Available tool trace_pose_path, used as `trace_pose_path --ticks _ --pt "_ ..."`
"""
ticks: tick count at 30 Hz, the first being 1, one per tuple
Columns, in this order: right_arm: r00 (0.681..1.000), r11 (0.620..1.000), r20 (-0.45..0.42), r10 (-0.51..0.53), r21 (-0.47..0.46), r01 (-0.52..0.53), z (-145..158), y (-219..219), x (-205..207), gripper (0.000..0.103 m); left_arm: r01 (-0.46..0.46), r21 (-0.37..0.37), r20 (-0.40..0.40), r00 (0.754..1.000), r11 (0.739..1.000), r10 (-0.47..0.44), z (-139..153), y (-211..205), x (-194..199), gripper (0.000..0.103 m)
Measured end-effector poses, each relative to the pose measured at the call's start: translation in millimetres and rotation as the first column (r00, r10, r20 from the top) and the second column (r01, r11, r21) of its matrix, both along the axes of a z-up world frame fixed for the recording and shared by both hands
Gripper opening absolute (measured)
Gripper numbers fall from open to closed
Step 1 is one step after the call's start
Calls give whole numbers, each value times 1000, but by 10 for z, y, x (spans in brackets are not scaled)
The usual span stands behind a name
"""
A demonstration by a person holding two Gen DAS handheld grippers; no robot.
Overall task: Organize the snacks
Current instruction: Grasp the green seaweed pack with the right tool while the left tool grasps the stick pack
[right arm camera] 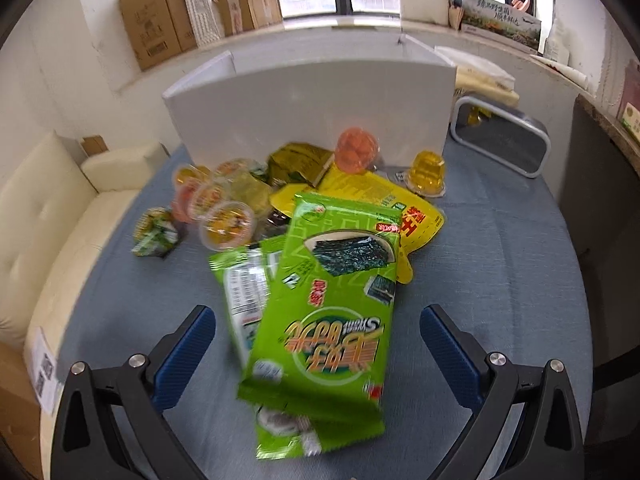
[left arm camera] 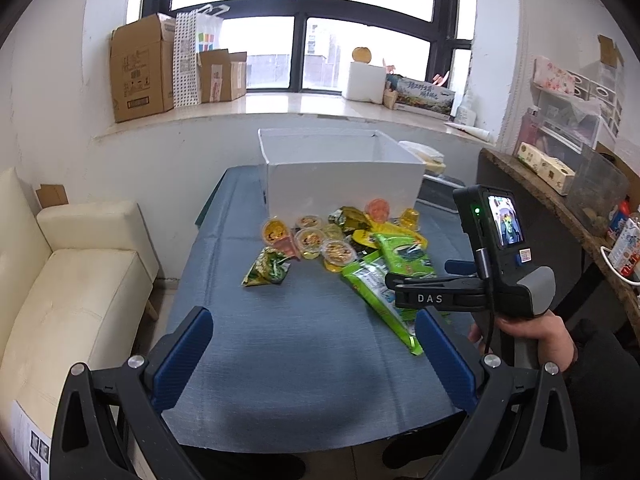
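A pile of snacks lies on the blue-clothed table (left arm camera: 304, 340) in front of an open white box (left arm camera: 344, 184). My right gripper (right arm camera: 318, 340) is open, its blue pads either side of a green seaweed packet (right arm camera: 332, 308) that lies flat on a second green packet (right arm camera: 244, 288). Behind them are a yellow packet (right arm camera: 372, 196), several jelly cups (right arm camera: 228, 224), an orange cup (right arm camera: 356, 148) and a small green bag (right arm camera: 156, 236). My left gripper (left arm camera: 316, 356) hangs open over bare cloth, nearer than the pile (left arm camera: 340, 248), with nothing between its fingers.
A hand holds the other gripper's grey handle (left arm camera: 536, 292) at the right of the left wrist view. A silver-rimmed tray (right arm camera: 500, 136) lies right of the white box (right arm camera: 312, 100). A cream sofa (left arm camera: 80, 280) stands left of the table, a wooden shelf (left arm camera: 560, 200) right.
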State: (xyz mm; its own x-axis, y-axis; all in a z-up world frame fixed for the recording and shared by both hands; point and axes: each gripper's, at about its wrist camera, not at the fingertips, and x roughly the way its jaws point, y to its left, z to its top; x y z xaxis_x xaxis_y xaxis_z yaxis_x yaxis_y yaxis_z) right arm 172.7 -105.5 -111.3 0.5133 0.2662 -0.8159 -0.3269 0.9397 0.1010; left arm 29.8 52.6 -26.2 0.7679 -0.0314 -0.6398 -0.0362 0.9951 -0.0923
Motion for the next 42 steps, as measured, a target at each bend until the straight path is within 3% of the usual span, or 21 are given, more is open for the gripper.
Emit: trace_pose_path --ticks 7,8,9,10,16,21,32,36,42 --pt "998 999 -64 -1 33 3 -195 -20 195 102 -26 -10 -53 998 1000 25 -191 112 228 103" --pt "998 999 -70 0 43 3 -213 -35 212 98 -34 -10 -63 997 999 33 -224 119 265 103" --pt "997 999 -76 2 52 2 -218 -48 206 82 -36 -10 -69 997 999 36 -243 121 289 103" --pt "997 998 -80 6 56 -2 -233 -55 214 73 -37 -12 -73 997 999 36 -268 116 319 103" --pt "998 999 -49 32 27 -30 -176 -41 181 72 -38 -16 -101 994 999 36 -353 78 457 103" --pt "1000 997 -3 22 72 -22 71 -212 134 72 -16 -11 -101 995 1000 15 -340 -33 567 103" --pt "994 983 81 -76 176 61 612 -1253 -272 72 49 -15 -154 987 999 -51 -493 -800 1042 103" --pt "990 971 79 -121 216 101 640 -1562 -424 72 50 33 -165 985 998 -44 -659 -1153 1240 103" --pt "984 949 55 -171 276 149 576 -2013 -615 72 -11 130 -218 975 991 40 -1016 -1420 1515 103"
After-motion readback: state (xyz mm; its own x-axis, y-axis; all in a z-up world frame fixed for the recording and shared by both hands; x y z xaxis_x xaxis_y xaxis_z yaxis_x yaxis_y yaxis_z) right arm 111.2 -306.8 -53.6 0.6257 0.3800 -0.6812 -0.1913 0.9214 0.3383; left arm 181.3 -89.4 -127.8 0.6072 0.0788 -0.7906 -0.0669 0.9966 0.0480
